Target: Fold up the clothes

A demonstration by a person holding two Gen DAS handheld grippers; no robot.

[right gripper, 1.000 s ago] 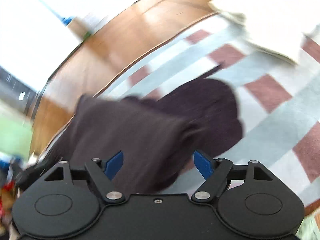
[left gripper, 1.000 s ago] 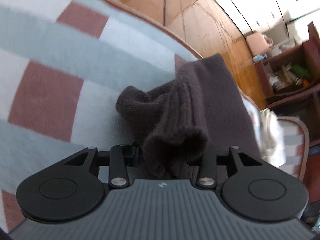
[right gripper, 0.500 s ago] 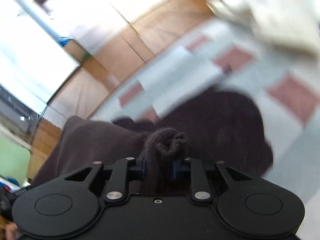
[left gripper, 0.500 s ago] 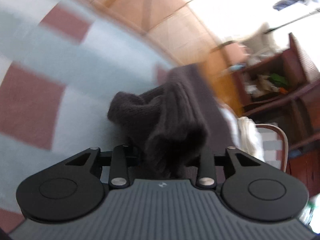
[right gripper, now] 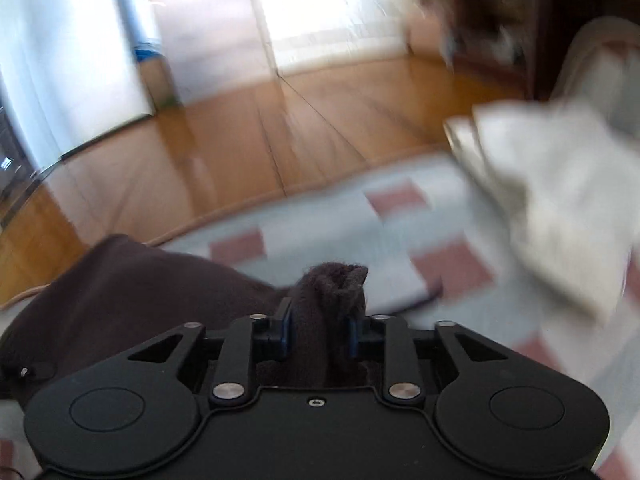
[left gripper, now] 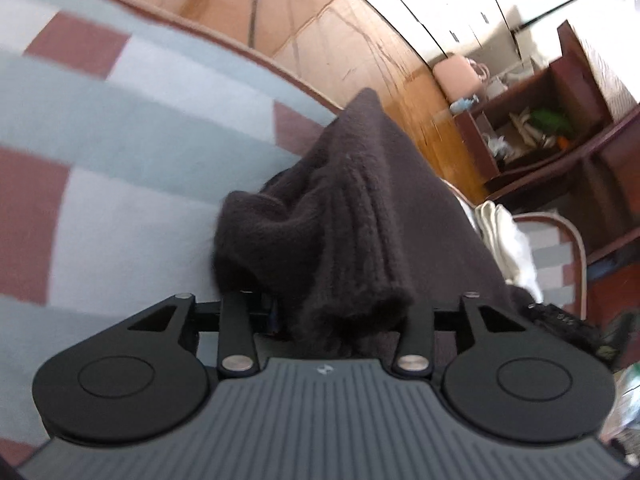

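Checked rug (left gripper: 120, 128) on wooden floor (right gripper: 248, 148)

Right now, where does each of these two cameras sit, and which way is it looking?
Left wrist: rides the left hand-held gripper, looking down along it at the dark knit garment bunched between its fingers, over the checked rug.
Right wrist: rides the right hand-held gripper, looking past the pinched garment toward a folded white cloth.
Shared: garment, rug, wooden floor. No hand shows.

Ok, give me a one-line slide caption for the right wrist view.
Right gripper pinching a bunched fold of the dark brown knit garment above the checked rug, pale folded cloth beyond.
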